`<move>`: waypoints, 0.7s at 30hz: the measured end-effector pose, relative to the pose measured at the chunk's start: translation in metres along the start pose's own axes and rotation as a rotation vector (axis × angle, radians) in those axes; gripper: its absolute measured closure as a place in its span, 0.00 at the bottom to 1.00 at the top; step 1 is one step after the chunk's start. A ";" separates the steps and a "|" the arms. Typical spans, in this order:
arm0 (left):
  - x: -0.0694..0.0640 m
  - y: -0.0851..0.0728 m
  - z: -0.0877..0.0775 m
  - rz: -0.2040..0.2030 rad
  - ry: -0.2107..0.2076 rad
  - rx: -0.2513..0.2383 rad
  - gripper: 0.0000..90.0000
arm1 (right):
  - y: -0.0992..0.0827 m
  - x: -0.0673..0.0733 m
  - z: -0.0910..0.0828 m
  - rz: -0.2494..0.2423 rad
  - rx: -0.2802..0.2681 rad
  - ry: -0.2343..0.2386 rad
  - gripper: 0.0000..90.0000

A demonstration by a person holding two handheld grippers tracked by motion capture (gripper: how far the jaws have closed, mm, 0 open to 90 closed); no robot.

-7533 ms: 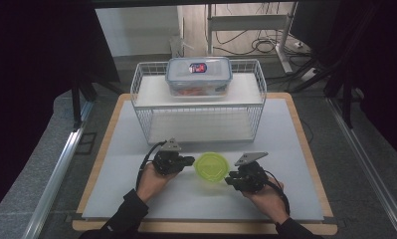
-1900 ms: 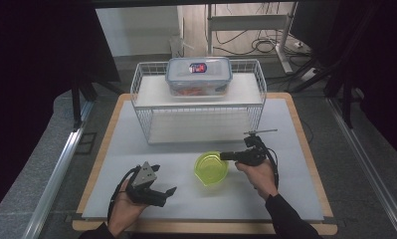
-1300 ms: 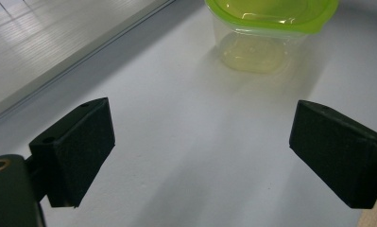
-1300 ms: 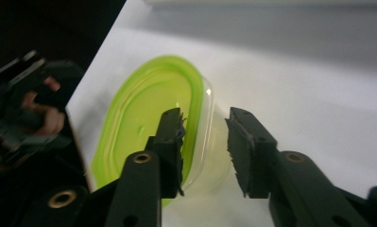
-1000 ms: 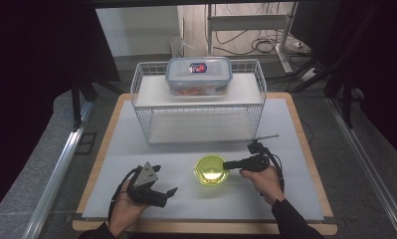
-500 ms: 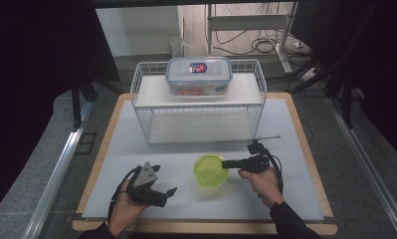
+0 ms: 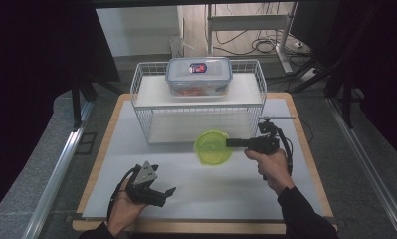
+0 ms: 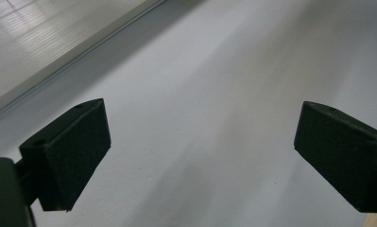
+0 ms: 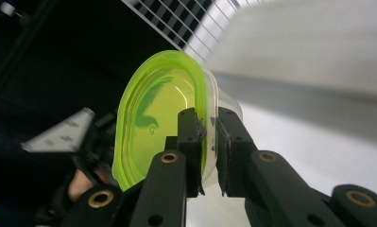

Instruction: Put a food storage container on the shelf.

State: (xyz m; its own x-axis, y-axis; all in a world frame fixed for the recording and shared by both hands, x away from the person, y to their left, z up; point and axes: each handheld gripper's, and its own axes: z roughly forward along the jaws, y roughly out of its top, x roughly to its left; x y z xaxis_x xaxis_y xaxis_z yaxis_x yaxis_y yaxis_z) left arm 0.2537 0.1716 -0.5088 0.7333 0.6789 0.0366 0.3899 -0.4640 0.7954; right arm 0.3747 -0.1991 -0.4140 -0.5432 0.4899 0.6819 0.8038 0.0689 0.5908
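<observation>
High view, right gripper (image 7: 231, 143): it pinches the rim of the green tub (image 7: 213, 147) and holds it up off the tabletop (image 7: 236, 191), just in front of the wire rack (image 7: 198, 107).
High view, left gripper (image 7: 168, 191): it sits in the left hand low on the tabletop, well apart from the tub, with its jaws spread.
High view, surface: the tabletop is a pale mat with a wooden edge.
High view, rack: a clear box with a blue lid (image 7: 199, 74) stands on top of the wire rack.
High view, room: dark at both sides, with a grey floor and cables behind the rack.
Left gripper view, left gripper (image 8: 202, 156): the jaws are spread wide with bare pale tabletop (image 8: 224, 71) between them.
Right gripper view, right gripper (image 9: 209, 130): the jaws are pressed on the rim of the green tub (image 9: 153, 113), which is tipped on its side.
Right gripper view, behind: the wire rack (image 9: 186, 19) is at the top and the left gripper (image 9: 82, 137) is farther off.
</observation>
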 end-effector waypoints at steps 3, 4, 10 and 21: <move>0.001 0.000 0.000 0.000 -0.002 0.002 0.05 | 0.016 0.015 -0.008 -0.013 -0.025 0.012 0.91; 0.001 0.000 0.000 -0.001 -0.003 0.001 0.05 | 0.026 0.023 -0.013 -0.025 -0.035 0.015 0.91; 0.000 0.000 0.000 0.005 -0.007 -0.001 0.05 | 0.062 0.052 -0.026 -0.040 -0.073 0.019 0.91; -0.001 0.000 0.001 0.010 -0.020 -0.002 0.05 | 0.149 0.088 -0.024 -0.008 -0.173 -0.032 0.91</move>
State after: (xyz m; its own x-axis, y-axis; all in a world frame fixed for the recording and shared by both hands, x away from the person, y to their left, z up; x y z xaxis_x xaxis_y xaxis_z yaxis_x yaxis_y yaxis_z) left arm 0.2535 0.1703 -0.5090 0.7483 0.6626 0.0321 0.3814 -0.4693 0.7965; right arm 0.4404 -0.1662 -0.2557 -0.5396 0.5172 0.6643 0.7441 -0.0763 0.6638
